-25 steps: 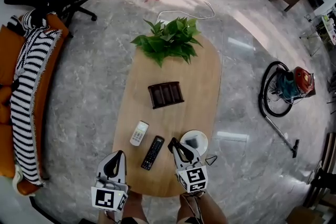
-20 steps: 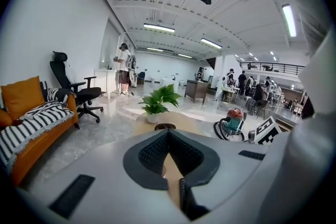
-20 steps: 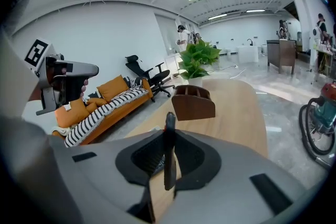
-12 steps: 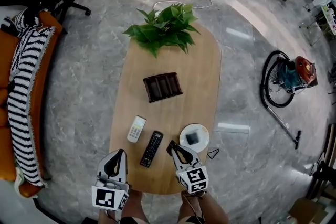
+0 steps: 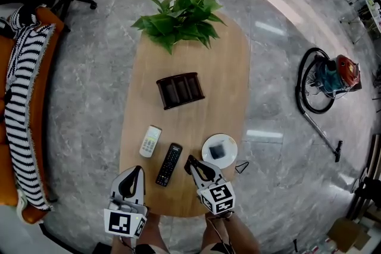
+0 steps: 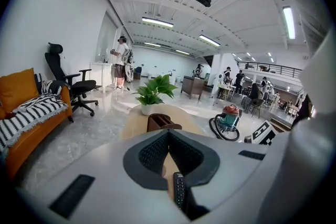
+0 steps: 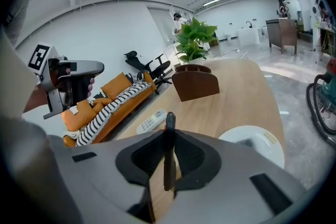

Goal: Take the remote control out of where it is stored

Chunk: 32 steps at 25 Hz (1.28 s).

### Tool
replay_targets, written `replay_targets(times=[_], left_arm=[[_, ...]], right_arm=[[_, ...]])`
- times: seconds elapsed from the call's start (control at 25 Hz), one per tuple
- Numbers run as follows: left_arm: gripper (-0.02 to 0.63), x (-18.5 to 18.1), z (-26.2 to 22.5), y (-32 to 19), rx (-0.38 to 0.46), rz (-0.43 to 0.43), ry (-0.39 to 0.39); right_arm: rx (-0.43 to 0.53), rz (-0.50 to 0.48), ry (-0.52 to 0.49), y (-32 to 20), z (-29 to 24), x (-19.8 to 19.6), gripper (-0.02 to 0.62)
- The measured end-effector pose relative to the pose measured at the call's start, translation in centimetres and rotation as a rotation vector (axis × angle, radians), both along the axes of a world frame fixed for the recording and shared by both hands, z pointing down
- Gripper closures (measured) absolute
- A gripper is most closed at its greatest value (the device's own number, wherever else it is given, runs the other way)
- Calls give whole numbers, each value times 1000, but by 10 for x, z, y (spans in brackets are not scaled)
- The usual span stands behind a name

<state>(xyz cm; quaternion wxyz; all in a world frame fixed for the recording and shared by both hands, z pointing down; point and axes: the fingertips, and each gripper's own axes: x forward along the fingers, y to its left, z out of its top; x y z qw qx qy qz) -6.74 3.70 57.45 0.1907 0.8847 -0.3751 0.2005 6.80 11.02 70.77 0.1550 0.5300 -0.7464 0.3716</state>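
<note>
The black remote (image 5: 169, 164) lies flat at lower centre on the table (image 5: 229, 86), beside a white remote (image 5: 150, 141), both clear of the brown holder (image 5: 180, 90) above. Neither has shifted. The left gripper (image 5: 137, 172) and right gripper (image 5: 190, 162), jaws together and empty, have sunk slightly, so removal looks finished.

left gripper (image 5: 139, 170) and right gripper (image 5: 189, 159): grey moulded shells, black textured jaw pads; each carries a white cube (image 5: 124, 224) with black square markers.
</note>
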Motion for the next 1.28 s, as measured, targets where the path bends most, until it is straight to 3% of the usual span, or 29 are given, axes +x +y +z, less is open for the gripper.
replay_targets(times=[1.28], left_arm=[[600,-1,25,-39,-36,-15,-17]], right_arm=[[-50,58,5,-52,53,15,531]])
